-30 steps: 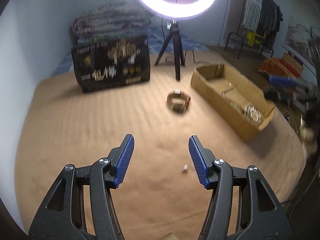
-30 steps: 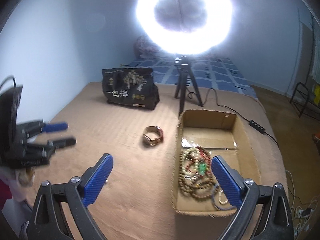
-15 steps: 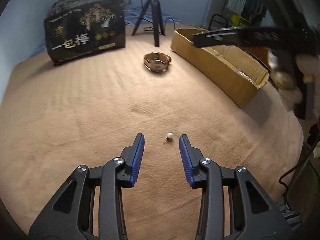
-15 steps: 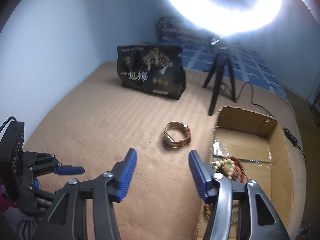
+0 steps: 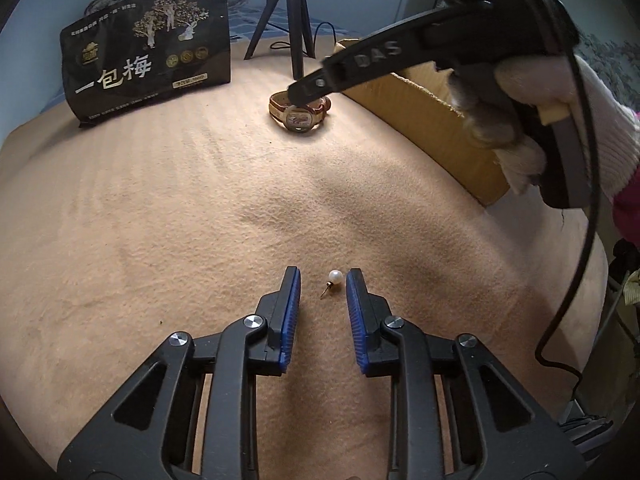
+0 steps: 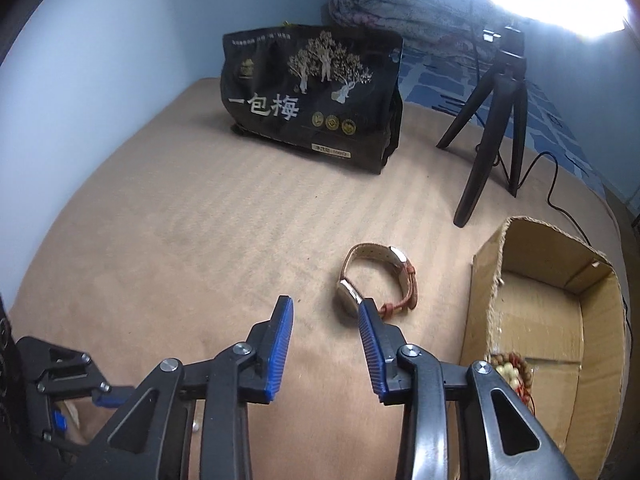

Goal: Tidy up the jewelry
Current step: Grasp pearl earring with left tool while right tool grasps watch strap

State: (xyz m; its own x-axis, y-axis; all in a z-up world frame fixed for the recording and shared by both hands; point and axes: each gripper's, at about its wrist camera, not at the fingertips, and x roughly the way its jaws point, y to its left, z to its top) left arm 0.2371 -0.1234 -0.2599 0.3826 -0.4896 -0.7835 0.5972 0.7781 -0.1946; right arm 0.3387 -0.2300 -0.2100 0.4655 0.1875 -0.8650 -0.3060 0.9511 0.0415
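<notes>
Both grippers lower than a second ago, jaws just closing.
Left wrist: left gripper (image 5: 323, 280) narrow, pearl earring (image 5: 332, 279) on the tan blanket (image 5: 168, 208) between unpressed pads. Right wrist: right gripper (image 6: 326, 312) narrowed, empty, right tip just beside the watch (image 6: 378, 280); cardboard box (image 6: 486, 280) holds beads (image 6: 514, 372).

A bedroom at home: a bed under a tan blanket (image 6: 200, 240), a rolled quilt (image 6: 400, 12) against the blue wall (image 6: 100, 60), a ring-light tripod (image 6: 496, 120) alongside.
</notes>
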